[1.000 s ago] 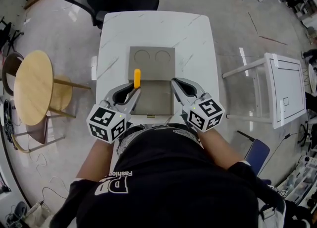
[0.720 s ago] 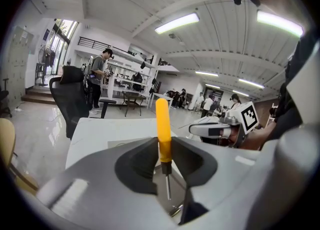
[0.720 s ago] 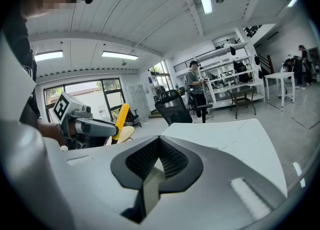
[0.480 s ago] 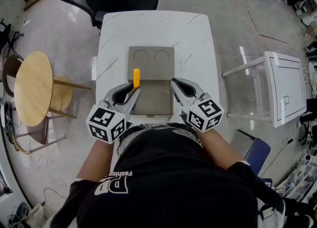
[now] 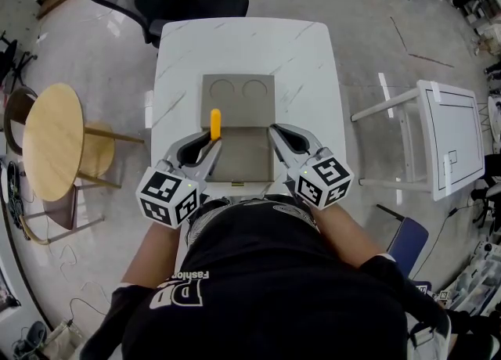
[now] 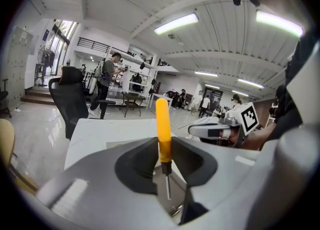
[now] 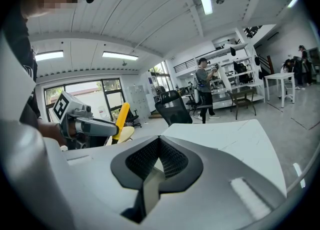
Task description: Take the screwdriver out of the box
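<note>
Gripping the yellow-handled screwdriver (image 6: 163,129) upright, the left claw (image 5: 213,143) holds it above the open box (image 5: 244,159) toward the table's (image 5: 305,53) near edge. The right claw (image 5: 275,133) is clenched, empty.

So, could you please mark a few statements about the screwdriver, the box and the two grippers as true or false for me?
1. The left gripper grips the screwdriver by its yellow handle. True.
2. The screwdriver lies flat in the box. False: it stands upright between the left fingers.
3. The right gripper is shut and empty. True.
4. The box is closed. False: its lid lies open.
5. The box sits on a round wooden table. False: it sits on the white table.
</note>
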### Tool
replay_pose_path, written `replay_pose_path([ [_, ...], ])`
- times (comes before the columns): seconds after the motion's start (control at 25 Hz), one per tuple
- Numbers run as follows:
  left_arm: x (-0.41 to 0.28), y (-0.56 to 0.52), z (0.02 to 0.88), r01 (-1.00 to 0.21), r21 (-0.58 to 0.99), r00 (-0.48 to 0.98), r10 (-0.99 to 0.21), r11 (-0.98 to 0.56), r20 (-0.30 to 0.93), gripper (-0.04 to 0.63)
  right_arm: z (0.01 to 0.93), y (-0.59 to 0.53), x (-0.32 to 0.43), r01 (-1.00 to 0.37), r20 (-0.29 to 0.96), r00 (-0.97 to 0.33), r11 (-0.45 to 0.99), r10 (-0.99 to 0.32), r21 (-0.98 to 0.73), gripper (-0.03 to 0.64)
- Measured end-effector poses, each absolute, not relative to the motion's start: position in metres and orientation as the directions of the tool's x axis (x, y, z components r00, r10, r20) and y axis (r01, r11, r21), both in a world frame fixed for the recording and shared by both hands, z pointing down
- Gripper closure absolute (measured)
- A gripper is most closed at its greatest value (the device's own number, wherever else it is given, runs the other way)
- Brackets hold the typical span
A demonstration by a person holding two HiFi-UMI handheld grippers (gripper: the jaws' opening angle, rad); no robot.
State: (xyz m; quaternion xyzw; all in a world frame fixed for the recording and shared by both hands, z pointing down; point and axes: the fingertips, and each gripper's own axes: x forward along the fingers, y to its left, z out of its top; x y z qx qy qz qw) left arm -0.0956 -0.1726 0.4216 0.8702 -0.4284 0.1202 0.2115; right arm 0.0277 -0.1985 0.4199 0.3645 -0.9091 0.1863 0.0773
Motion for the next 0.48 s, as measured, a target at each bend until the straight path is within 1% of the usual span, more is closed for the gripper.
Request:
replay_pose_path([
  [0.48,-0.0935,-0.1719,0.4219,-0.800,0.264,0.599,-0.693,-0.539,0.400,0.451,0.4185,-0.1965,0.0272,-0.684,0.274,-0.730,0.673,-0.627,-0.283,0.620],
])
